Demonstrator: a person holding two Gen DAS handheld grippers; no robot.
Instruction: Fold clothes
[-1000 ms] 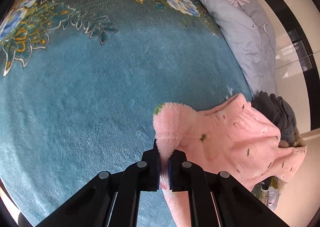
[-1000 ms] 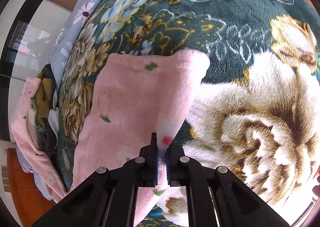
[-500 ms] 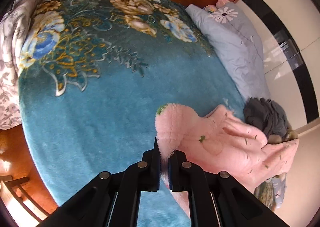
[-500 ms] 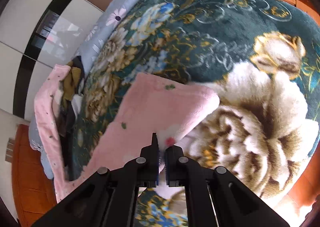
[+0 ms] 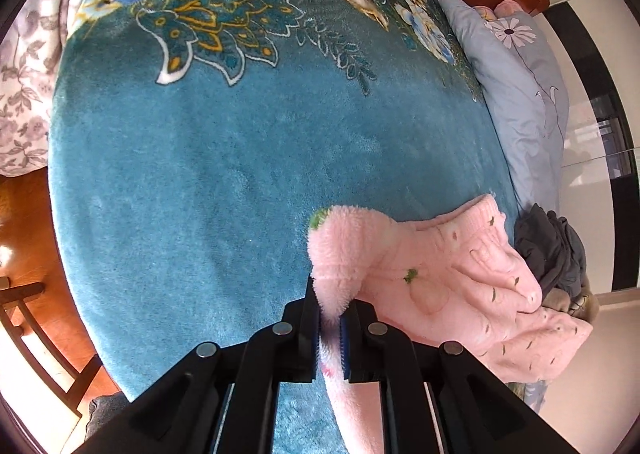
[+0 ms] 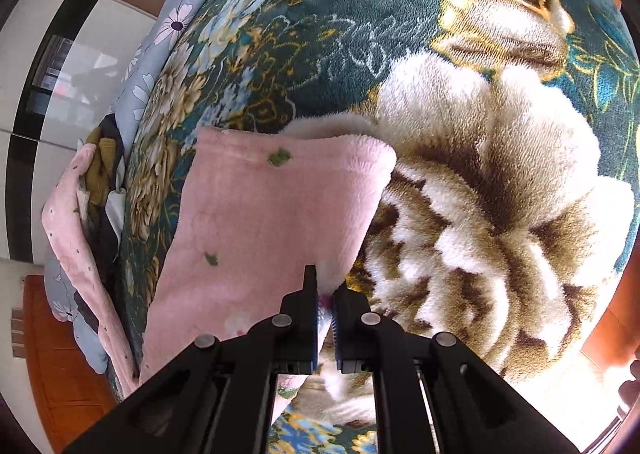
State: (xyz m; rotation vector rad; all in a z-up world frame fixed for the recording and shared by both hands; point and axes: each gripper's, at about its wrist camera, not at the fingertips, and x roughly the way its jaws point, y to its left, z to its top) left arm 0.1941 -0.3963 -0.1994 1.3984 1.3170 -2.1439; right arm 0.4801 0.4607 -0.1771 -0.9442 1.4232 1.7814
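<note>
Over the blue blanket [image 5: 224,182], the left gripper [image 5: 331,328] and right gripper [image 6: 325,304] each pinched the pink garment [image 6: 260,238]; the left's jaws had just eased slightly.

item: pink fleece garment [image 5: 432,274], small green leaf prints | state: partly folded, one fluffy edge doubled over | pose: draped, rumpled toward lower right of left wrist view | place: spread flat at centre-left of right wrist view [image 6: 260,238], over the floral blanket on the bed
</note>
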